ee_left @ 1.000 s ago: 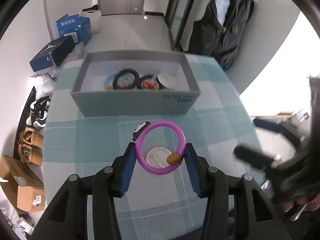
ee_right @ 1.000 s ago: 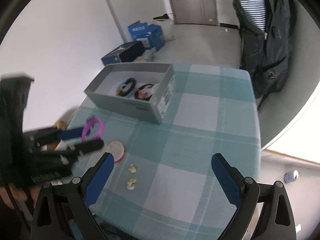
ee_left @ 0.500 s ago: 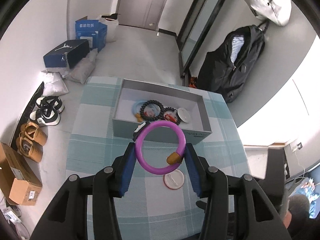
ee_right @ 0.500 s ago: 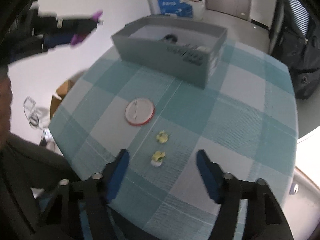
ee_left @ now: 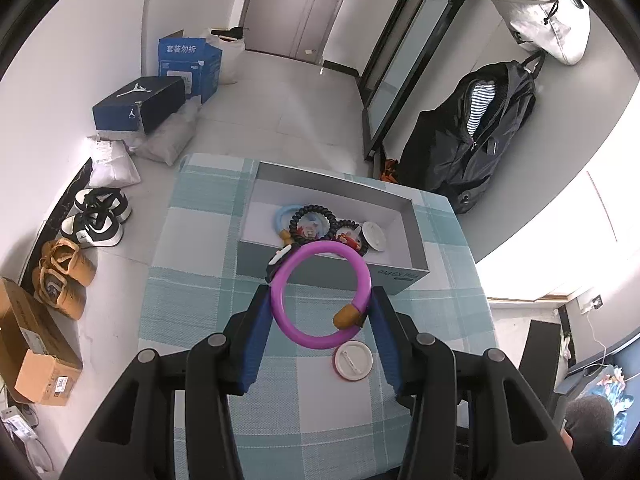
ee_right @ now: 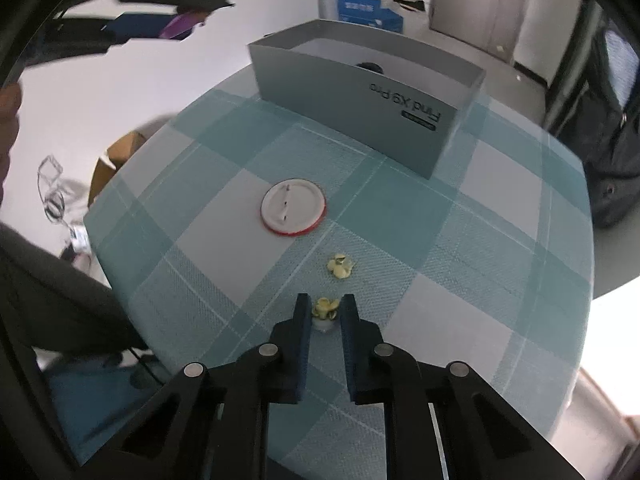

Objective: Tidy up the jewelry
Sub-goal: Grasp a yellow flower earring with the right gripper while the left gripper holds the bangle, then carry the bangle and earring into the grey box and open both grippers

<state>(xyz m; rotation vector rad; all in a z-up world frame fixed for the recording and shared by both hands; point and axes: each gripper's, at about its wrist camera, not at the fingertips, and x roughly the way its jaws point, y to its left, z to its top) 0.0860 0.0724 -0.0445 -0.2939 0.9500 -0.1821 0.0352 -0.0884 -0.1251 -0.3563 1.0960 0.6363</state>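
- The right gripper (ee_right: 325, 314), spread wide a second ago above the bare cloth, has dropped low and its jaws have come together on a small yellow flower earring (ee_right: 325, 307); the blue pads now press its sides, so the pick looks made but the piece has not left the surface.
- The left gripper (ee_left: 320, 316) has kept its hold on the purple bracelet (ee_left: 320, 294), jaws clenched on the ring's two sides. A second ago it was low over the cloth in front of the grey box (ee_left: 412, 216); now it hangs higher, with the box's near wall seen through the hoop.
- As a judgement, both hands now carry a piece, and the drop into the box is what remains for each.
- The bracelet is a smooth, glossy plastic hoop with a tan bead (ee_left: 347, 316) and a black-and-white charm (ee_left: 278, 258) on it.
- The held earring is a tiny petal-shaped thing on a pale base; its twin, a second flower earring (ee_right: 340, 266), lies just beyond it.
- A round white badge (ee_right: 293, 206) with a red rim lies flat, pin side up, between the earrings and the box.
- The box is matte cardboard, already holding a black coil band (ee_left: 314, 222) and a blue ring (ee_left: 285, 216).
- The surface (ee_right: 480, 240) wears a woven teal-and-white check cloth.
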